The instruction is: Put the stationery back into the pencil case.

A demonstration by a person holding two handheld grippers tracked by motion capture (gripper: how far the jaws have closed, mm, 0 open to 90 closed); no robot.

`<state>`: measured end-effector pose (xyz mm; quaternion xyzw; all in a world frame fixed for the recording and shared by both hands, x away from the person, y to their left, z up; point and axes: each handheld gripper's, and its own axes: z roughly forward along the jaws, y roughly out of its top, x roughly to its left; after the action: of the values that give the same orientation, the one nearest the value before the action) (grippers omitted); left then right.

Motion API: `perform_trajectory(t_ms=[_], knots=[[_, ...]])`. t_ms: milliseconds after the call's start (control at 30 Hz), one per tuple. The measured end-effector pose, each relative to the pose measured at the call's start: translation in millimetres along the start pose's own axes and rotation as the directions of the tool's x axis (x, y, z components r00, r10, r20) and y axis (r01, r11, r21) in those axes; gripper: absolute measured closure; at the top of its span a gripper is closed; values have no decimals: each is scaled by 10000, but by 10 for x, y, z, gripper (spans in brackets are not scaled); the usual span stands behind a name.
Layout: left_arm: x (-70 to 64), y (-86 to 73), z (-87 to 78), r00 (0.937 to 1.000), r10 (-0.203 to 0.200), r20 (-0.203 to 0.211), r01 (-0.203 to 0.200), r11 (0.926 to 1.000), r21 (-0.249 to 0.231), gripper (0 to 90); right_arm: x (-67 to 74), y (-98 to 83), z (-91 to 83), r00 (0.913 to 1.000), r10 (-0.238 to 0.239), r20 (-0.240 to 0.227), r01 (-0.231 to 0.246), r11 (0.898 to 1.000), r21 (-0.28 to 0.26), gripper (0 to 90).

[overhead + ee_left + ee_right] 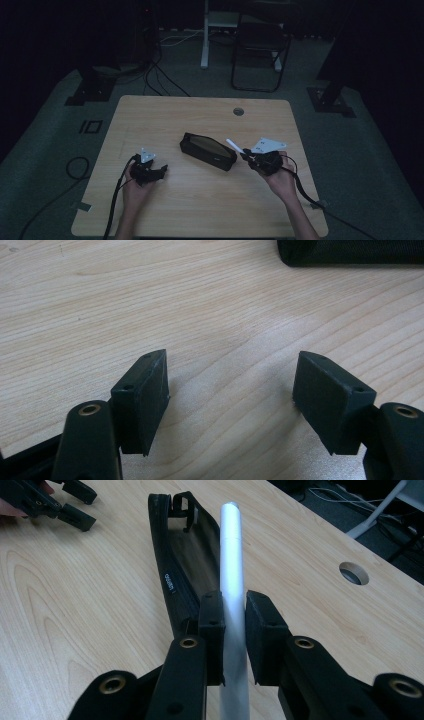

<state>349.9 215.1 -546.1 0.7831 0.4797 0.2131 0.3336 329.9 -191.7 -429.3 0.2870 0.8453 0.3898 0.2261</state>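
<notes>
A white pen point(232, 580), clamped between the jaws of my right gripper point(234, 625), pokes out above the open black pencil case point(207, 150) lying mid-table point(200, 210). My left gripper point(230, 395) hovers over bare wood to the case's left, its jaws spread apart and holding nothing.

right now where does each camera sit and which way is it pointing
High view: fixed above the person's side, looking forward and down on the wooden table; both forearms come in from the bottom, with the left tongs and right tongs.
Left gripper view: rides on the left tongs, looking along their open jaws at bare tabletop.
Right gripper view: rides on the right tongs, shut on a white pen aimed at the open black pouch.
Shared: all three views show the black pouch on the table.
</notes>
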Motion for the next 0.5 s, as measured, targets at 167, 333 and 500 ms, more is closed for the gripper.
perform_trajectory(t_ms=[167,333,500], knots=[[-2,0,2,10000,-9,-7,9,10000,-10,310,-6,28,15,10000,-81,-3,81,10000,-15,785],[-2,0,2,10000,-11,-7,11,10000,-8,310,-23,47,29,9999,-59,-88,58,10000,-43,786],[-2,0,2,10000,-14,-5,14,10000,-10,310,-31,67,40,9999,-97,-92,96,9999,-64,785]])
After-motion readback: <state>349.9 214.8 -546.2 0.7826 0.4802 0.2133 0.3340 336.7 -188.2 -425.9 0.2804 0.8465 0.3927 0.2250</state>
